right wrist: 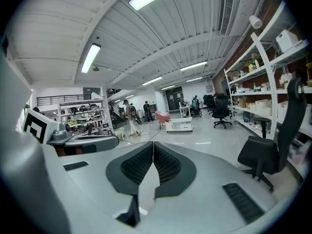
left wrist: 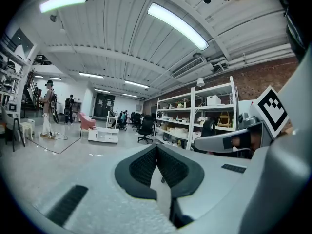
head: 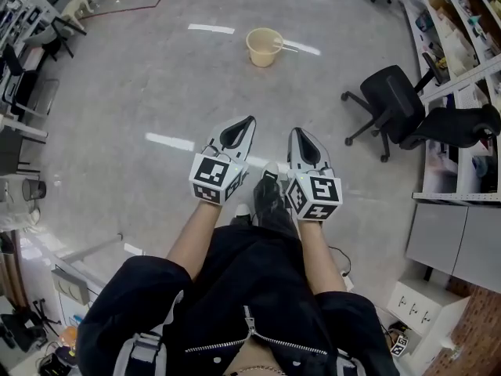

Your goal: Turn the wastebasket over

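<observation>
A beige wastebasket stands upright on the grey floor, mouth up, well ahead of both grippers. My left gripper and right gripper are held side by side in front of the person's body, both pointing toward the basket and far short of it. In the left gripper view, the left gripper has its jaws together with nothing between them. The right gripper is likewise shut and empty in the right gripper view. Neither gripper view shows the basket.
A black office chair stands to the right of the basket, also seen at the right as the chair. Shelving runs along the right wall, with a white cabinet near the person. People stand far off.
</observation>
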A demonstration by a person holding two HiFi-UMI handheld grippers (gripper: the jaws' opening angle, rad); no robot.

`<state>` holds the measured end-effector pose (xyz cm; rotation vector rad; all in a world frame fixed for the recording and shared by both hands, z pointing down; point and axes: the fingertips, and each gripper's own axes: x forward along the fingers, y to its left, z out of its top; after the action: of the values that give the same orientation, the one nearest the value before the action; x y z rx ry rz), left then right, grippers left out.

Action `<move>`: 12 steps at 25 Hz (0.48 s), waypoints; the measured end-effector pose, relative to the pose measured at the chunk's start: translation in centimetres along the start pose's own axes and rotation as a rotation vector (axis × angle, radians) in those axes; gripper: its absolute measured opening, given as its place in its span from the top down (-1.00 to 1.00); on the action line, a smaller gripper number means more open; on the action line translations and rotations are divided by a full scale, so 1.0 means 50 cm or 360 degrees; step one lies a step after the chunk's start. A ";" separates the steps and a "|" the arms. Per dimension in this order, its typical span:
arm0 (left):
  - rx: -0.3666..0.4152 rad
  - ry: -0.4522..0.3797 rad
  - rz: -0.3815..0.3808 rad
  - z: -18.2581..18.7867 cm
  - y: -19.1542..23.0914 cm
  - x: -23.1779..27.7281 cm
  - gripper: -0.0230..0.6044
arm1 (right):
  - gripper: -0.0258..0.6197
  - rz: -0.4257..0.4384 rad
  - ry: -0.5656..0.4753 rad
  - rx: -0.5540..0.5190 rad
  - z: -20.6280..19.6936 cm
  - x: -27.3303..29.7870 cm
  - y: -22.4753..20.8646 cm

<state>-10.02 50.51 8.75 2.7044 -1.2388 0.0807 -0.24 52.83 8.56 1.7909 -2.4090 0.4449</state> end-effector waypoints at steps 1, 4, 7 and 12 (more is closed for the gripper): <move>0.0002 0.0003 0.0007 0.001 0.008 0.010 0.91 | 0.89 0.0008 0.0003 0.0003 0.003 0.014 -0.004; -0.0001 0.0013 0.0036 0.007 0.042 0.047 0.91 | 0.89 0.0034 0.0013 0.0007 0.014 0.062 -0.015; -0.0013 0.0031 0.0048 0.012 0.065 0.097 0.91 | 0.89 0.0058 0.0030 0.0010 0.030 0.109 -0.039; 0.0007 0.0066 0.0003 0.019 0.084 0.175 0.91 | 0.89 0.0052 0.0033 0.0027 0.058 0.181 -0.083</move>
<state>-7.50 41.09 9.39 2.6905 -1.2313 0.1394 1.28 42.57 8.82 1.7475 -2.4310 0.4861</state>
